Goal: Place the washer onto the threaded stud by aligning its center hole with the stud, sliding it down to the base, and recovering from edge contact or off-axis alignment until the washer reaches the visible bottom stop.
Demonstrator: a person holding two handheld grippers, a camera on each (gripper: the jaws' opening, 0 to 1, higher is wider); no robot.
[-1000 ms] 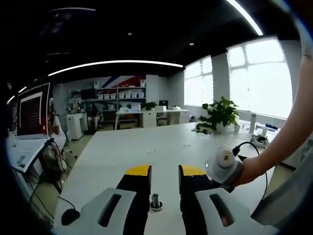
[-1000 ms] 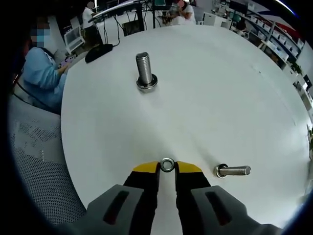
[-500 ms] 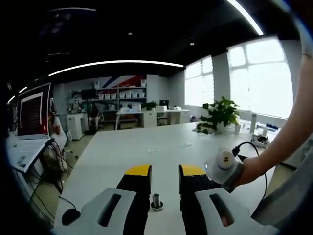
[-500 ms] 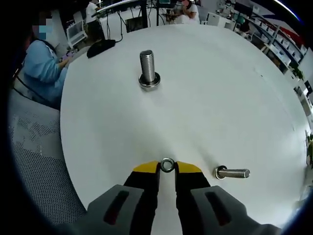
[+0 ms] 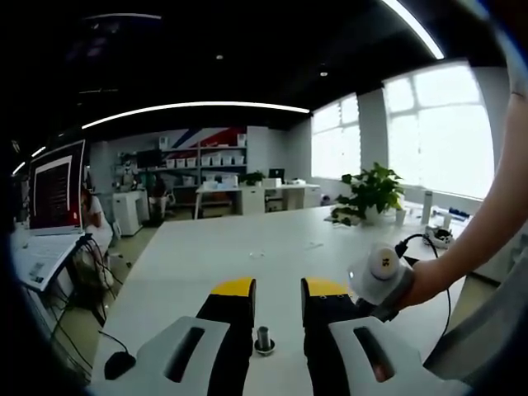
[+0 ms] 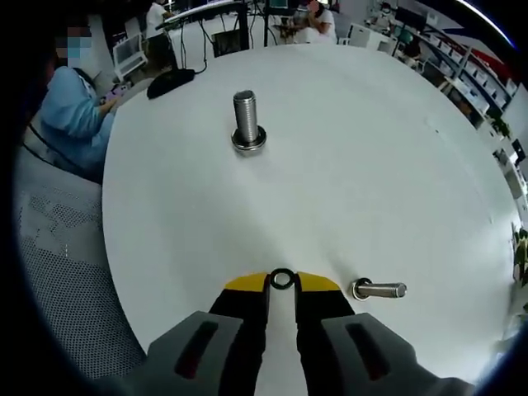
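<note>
In the right gripper view my right gripper is shut on a small steel washer, pinched edge-on at its yellow tips above the white table. The threaded stud stands upright on its wide base, well ahead of the tips and slightly left. A second bolt lies flat on the table just right of the tips. In the left gripper view my left gripper is open, its jaws either side of an upright stud on the table. The right gripper, held by a hand, shows at the right.
A person in blue sits at the table's far left edge beside a dark object. A laptop, a black mouse and a potted plant stand around the table in the left gripper view.
The right gripper view has shifted a little: the lying bolt now sits closer to the tips. In the left gripper view the hand-held right gripper has moved slightly right and up. The left gripper has stayed still.
</note>
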